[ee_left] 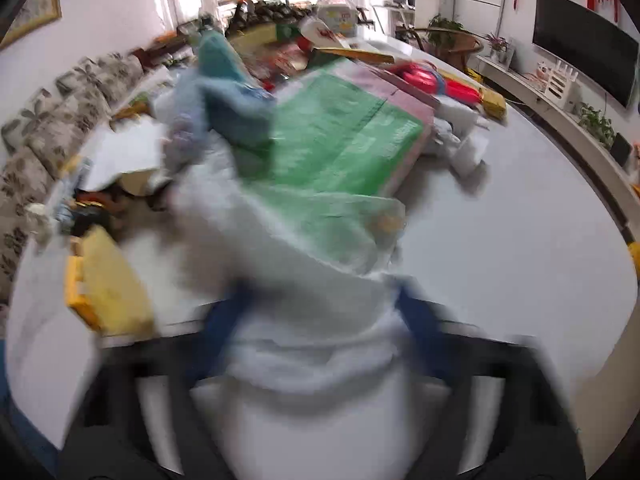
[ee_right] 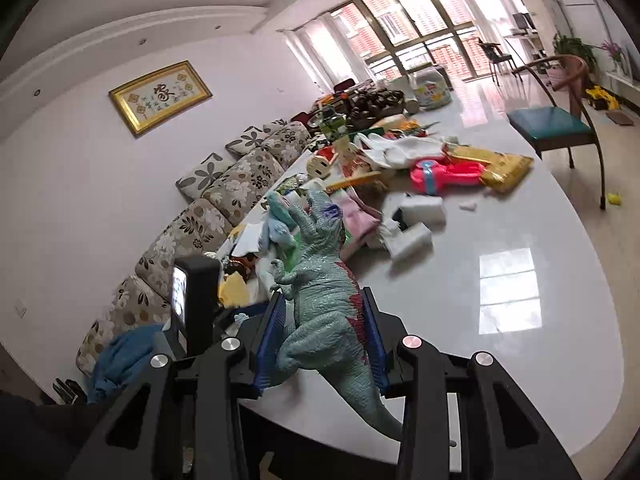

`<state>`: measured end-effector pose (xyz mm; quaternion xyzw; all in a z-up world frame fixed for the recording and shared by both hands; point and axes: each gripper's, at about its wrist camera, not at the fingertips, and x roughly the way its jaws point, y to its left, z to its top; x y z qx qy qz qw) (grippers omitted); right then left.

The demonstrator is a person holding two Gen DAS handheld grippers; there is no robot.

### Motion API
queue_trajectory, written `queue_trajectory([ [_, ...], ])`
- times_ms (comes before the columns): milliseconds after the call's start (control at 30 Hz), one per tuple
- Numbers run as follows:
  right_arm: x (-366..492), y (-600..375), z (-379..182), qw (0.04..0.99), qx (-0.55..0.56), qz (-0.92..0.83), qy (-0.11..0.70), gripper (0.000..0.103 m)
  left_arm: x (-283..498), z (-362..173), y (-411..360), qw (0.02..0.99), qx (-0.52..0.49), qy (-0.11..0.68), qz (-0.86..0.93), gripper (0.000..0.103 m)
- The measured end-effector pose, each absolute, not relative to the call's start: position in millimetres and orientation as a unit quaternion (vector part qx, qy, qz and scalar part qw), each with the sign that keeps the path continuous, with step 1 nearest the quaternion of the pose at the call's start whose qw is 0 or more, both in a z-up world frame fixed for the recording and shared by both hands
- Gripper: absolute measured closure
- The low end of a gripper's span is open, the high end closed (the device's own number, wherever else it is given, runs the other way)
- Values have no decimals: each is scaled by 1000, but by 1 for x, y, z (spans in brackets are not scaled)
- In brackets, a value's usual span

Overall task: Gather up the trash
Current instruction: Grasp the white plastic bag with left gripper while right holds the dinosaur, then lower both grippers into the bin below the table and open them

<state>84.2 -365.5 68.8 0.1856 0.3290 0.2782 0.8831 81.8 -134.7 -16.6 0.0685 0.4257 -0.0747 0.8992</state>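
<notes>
Left wrist view is badly motion-blurred but alone shows the TV [ee_left: 586, 62] on the far wall and a green flat pack [ee_left: 340, 136] lying mid-clutter; right wrist view is sharp and alone shows the framed picture [ee_right: 160, 96], the sofa cushions [ee_right: 224, 200] along the wall, and a wooden chair w/ teal seat [ee_right: 554, 124] off the counter's far side. Counter [ee_right: 520, 360] is white, glossy, w/ a curved edge; its near-right part lies bare and reflective, while clutter runs in a band along the sofa side and toward the windows, incl. a pink toy [ee_right: 444, 174], a gold packet [ee_right: 506, 168] and crumpled white tissue [ee_right: 412, 220]. Floor beyond the chair is open. Left gripper [ee_left: 320, 320]: blue pads [ee_left: 416, 320] sit close on either side of a white plastic bag [ee_left: 304, 248] that billows up in front of the lens; it appears clamped on the bag's bunched lower part, though blur hides the exact contact. Bag hangs over the counter's near edge, next to a yellow box [ee_left: 108, 284]. Right gripper [ee_right: 326, 332]: part-closed, blue pads [ee_right: 270, 336] pressing both flanks of a grey-green toy dinosaur [ee_right: 320, 300], head up and away from the lens, tail trailing down past the fingers, lifted clear above the counter.
</notes>
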Motion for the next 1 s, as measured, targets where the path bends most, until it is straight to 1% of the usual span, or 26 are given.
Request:
queue_trajectory([
  [33,83,-365,67,883,184,279,329,65,74,-9,-128,897,50,426,-108,99],
  [67,80,-363,68,884,181,281,328,65,60,4,-118,900,24,412,-139,99],
  [167,74,-348,71,882,168,300,321,65,7,50,-96,935,46,321,-143,99],
  [267,69,-332,78,878,166,325,310,65,-46,102,-68,959,48,232,-156,99],
  [333,64,-318,85,871,165,350,304,65,-71,119,-59,967,76,197,-144,99],
  [400,51,-301,90,863,153,375,304,65,-92,119,-51,966,106,194,-131,99],
  [500,23,-275,77,847,117,403,326,65,-116,81,-45,951,139,245,-128,99],
  [567,3,-256,57,833,90,413,357,65,-129,27,-36,929,135,315,-139,99],
  [633,-9,-238,25,813,66,418,400,65,-132,-22,-30,904,125,382,-148,99],
  [700,-14,-219,-21,786,50,411,459,65,-127,-79,-24,869,112,456,-156,99],
  [800,-7,-199,-85,752,32,388,532,65,-115,-141,-14,832,99,525,-150,99],
  [833,1,-191,-114,738,19,376,560,64,-105,-165,-13,814,101,554,-143,97],
  [867,9,-185,-138,725,10,365,583,60,-97,-181,-12,800,101,575,-138,94],
  [900,14,-180,-156,715,1,356,601,52,-86,-200,-10,784,99,599,-126,85],
  [933,21,-174,-179,709,-20,336,620,40,-80,-213,-9,773,94,616,-123,72],
  [967,24,-171,-191,707,-31,325,627,40,-72,-227,-7,757,85,637,-117,68],
  [1000,27,-170,-200,707,-41,317,631,40,-69,-235,-7,748,81,649,-111,66],
])
